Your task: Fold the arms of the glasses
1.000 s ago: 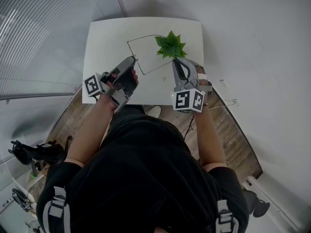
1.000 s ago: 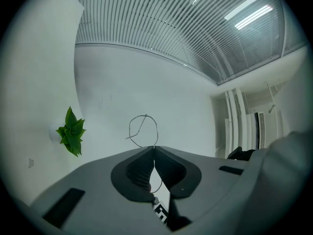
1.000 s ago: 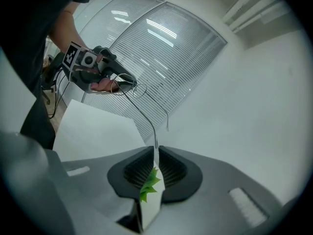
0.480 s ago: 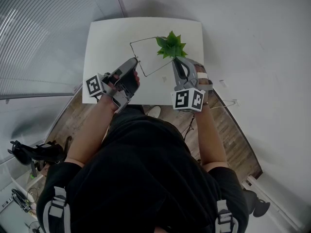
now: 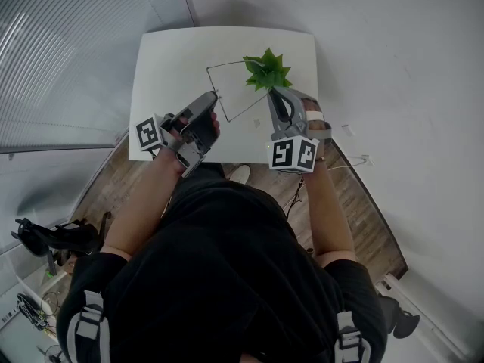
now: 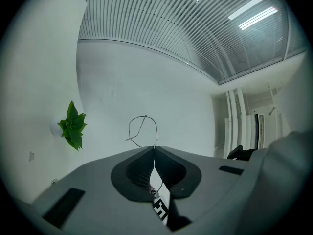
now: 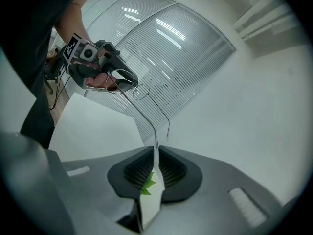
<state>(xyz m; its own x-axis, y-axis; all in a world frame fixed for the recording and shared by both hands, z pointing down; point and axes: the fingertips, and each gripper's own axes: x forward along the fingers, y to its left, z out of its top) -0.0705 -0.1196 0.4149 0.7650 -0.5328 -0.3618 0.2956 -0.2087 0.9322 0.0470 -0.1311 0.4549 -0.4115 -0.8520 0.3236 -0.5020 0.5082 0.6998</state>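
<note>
— Jaws on both sides are nearly together, each pinching wire. The left gripper has its pair closed on the rim at the front of the glasses. The right gripper has its pair narrowed onto the tip end of one arm.

— So where do the glasses sit?

— In the air, strung between the two grippers, above the middle and right half of the counter, and they seem to touch nothing else. The arms stand open, and the other arm hangs free beside the held one.

— Then how would you fold it cleanly?

— I'd treat the left hand as a vice: hold the front dead steady and let the right do all the travelling. The right should sweep in a curve about the hinge, bringing the tip in across the back of the lenses, not push along the arm's length. This wire looks thin, and a straight shove would likely bow it or twist the rim out of the left jaws.

— Anything in the way?

— The plant stands toward the counter's right edge, just beside the right gripper in the head view. Swinging inward, away from the leaves, should avoid it. I'd also watch the free arm so the two don't cross and snag, and let go only once the held arm lies flat.
</note>
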